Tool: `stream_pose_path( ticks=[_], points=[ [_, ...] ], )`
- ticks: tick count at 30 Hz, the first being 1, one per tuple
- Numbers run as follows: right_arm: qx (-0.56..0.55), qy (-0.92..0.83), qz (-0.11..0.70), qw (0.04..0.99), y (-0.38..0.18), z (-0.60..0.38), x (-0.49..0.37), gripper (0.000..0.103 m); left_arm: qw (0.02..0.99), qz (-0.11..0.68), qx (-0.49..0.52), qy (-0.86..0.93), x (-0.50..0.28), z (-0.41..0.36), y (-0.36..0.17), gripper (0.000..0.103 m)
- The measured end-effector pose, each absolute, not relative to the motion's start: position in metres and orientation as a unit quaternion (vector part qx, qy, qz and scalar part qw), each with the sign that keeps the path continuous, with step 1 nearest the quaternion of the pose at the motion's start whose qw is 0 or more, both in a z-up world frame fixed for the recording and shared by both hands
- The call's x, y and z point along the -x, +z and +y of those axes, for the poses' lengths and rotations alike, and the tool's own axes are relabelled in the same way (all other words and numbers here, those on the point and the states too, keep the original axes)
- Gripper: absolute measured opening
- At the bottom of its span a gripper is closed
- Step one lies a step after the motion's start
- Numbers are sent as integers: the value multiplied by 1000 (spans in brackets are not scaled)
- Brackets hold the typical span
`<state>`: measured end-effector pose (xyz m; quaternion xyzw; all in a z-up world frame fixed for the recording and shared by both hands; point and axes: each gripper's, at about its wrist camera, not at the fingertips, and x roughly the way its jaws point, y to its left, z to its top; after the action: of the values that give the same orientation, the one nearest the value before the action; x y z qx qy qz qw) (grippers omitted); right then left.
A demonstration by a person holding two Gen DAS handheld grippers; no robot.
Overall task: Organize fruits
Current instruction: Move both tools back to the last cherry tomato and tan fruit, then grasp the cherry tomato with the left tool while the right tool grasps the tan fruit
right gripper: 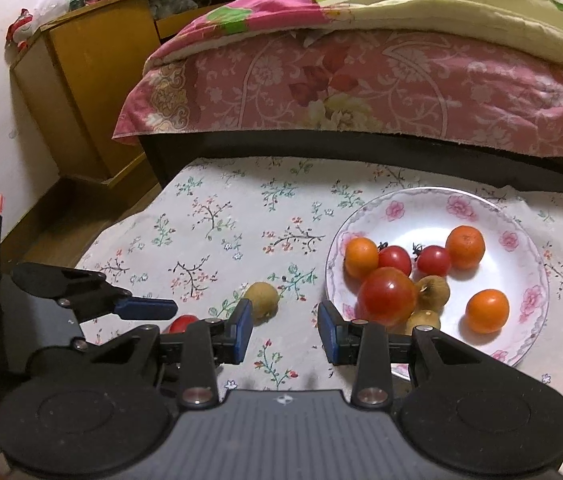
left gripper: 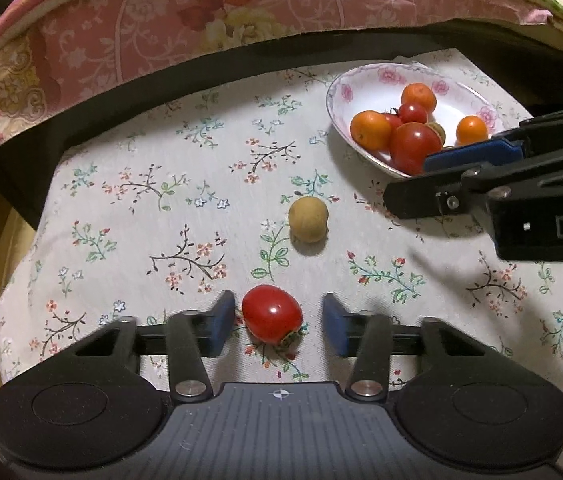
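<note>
Left wrist view: the left gripper (left gripper: 278, 322) is seen with jaws apart around a red tomato (left gripper: 272, 314) on the floral cloth (left gripper: 141, 216), pads not touching it; a tan longan (left gripper: 308, 219) lies beyond. Only the right wrist view reveals a wooden cabinet (right gripper: 81, 92), the right gripper (right gripper: 284, 334) parted and empty, and the whole plate (right gripper: 521, 344) of fruit.
</note>
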<state>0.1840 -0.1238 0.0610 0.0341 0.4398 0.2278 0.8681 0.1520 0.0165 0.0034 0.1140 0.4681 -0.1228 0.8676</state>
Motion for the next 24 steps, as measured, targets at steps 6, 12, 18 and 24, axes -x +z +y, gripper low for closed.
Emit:
stream_pose_path(
  ticks=[6,12,18,24],
  points=[
    [-29,235,446,863,56,-117,-181,35,868,467,-110,-128,-151,18,8,40],
    [-17,242,447,861,55,-107,-179,36,861,476,-111,-140,-142,25,9,41],
    [-23,242,452,858,48,-90,-189,36,858,483,-98,-148,-143,29,7,43],
    [-12,232,465,854,34,-75,-205,36,856,485,-91,-151,-146,32,7,46]
  ],
)
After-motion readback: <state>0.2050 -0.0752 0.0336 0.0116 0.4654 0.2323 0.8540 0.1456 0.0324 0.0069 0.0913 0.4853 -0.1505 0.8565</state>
